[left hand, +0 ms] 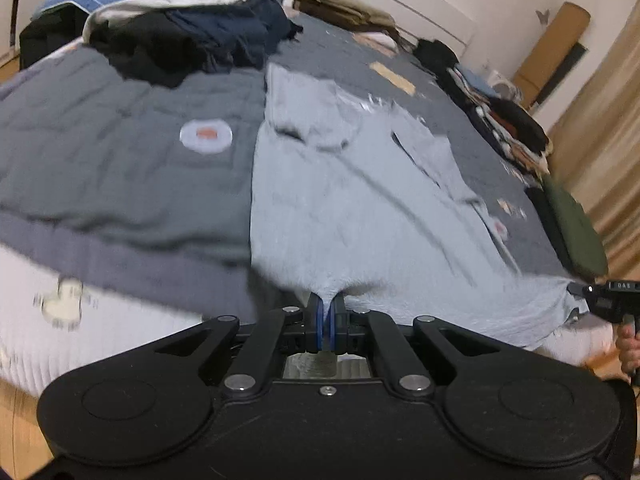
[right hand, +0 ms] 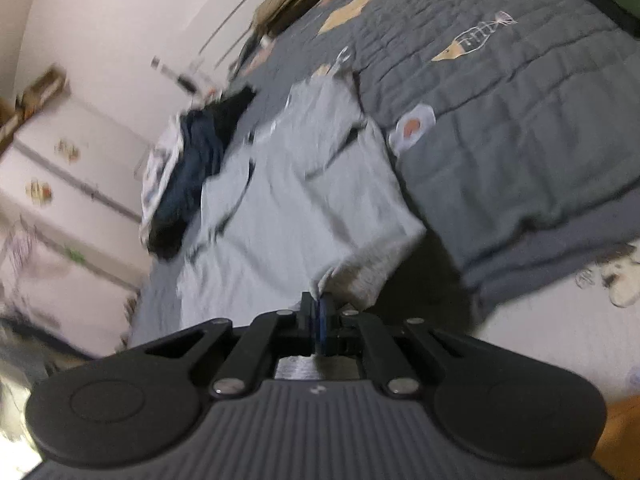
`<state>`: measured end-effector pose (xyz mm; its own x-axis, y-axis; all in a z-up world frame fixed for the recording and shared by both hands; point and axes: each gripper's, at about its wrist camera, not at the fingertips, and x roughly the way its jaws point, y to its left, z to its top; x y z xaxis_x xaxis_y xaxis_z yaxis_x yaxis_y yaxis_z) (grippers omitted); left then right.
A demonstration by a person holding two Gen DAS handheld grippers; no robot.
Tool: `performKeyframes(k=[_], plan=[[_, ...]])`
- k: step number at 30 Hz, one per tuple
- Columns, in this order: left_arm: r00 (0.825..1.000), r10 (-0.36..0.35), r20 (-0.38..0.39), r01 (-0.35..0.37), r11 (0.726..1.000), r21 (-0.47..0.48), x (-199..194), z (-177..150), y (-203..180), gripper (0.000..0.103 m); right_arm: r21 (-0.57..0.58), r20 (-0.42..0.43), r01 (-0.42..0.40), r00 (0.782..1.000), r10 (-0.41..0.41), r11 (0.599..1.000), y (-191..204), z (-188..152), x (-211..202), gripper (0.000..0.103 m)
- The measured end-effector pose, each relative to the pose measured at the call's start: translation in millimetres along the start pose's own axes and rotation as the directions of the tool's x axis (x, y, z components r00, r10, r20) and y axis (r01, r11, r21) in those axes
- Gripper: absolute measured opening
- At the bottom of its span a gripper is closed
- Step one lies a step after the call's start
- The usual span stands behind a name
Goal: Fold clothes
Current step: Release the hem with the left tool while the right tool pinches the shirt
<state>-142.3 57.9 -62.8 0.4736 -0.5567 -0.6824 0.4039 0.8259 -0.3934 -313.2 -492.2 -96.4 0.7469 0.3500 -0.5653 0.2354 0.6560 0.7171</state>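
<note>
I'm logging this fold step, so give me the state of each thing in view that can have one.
left gripper: shut on the near hem of the light blue shirt.
right gripper: shut on another edge of it.
light blue shirt: spread on the grey quilt, near edge lifted.
dark clothes pile: heaped, unfolded.
clothes stack: folded.

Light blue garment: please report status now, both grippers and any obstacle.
Left gripper shut on light blue garment hem. Right gripper shut on its other corner. Dark clothes pile beyond, apart.
</note>
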Motion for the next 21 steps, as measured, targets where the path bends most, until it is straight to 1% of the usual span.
performKeyframes(k=[6, 11, 14, 17, 19, 21], plan=[[0.998, 0.045, 0.035, -0.045, 0.999, -0.028, 52.5, 48.6, -2.0, 0.003, 0.097, 0.072, -0.003, 0.997, -0.004, 0.995, -6.8, 39.5, 43.9, 0.002], [0.997, 0.08, 0.022, -0.08, 0.997, -0.008, 95.8, 84.2, 2.4, 0.003, 0.086, 0.094, 0.062, 0.993, -0.07, 0.994, -3.6, 72.3, 87.3, 0.002], [0.996, 0.088, 0.01, -0.087, 0.996, -0.017, 121.2, 95.1, 10.5, 0.003, 0.044, 0.08, 0.123, 0.989, -0.126, 0.991, -2.6, 84.5, 115.6, 0.002], [0.995, 0.102, -0.013, -0.102, 0.995, -0.004, 140.3, 97.8, 17.2, 0.003, 0.017, 0.052, 0.171, 0.984, -0.171, 0.985, -6.0, 90.5, 142.3, 0.002], [0.995, 0.096, -0.022, -0.096, 0.995, -0.004, 147.8, 100.5, 21.8, 0.003, 0.022, 0.042, 0.181, 0.982, -0.182, 0.983, -8.8, 93.9, 154.1, 0.002], [0.998, 0.066, 0.016, -0.066, 0.998, -0.016, 144.1, 107.8, 23.3, 0.003, 0.023, 0.068, 0.164, 0.984, -0.165, 0.986, -3.0, 99.0, 153.0, 0.002]])
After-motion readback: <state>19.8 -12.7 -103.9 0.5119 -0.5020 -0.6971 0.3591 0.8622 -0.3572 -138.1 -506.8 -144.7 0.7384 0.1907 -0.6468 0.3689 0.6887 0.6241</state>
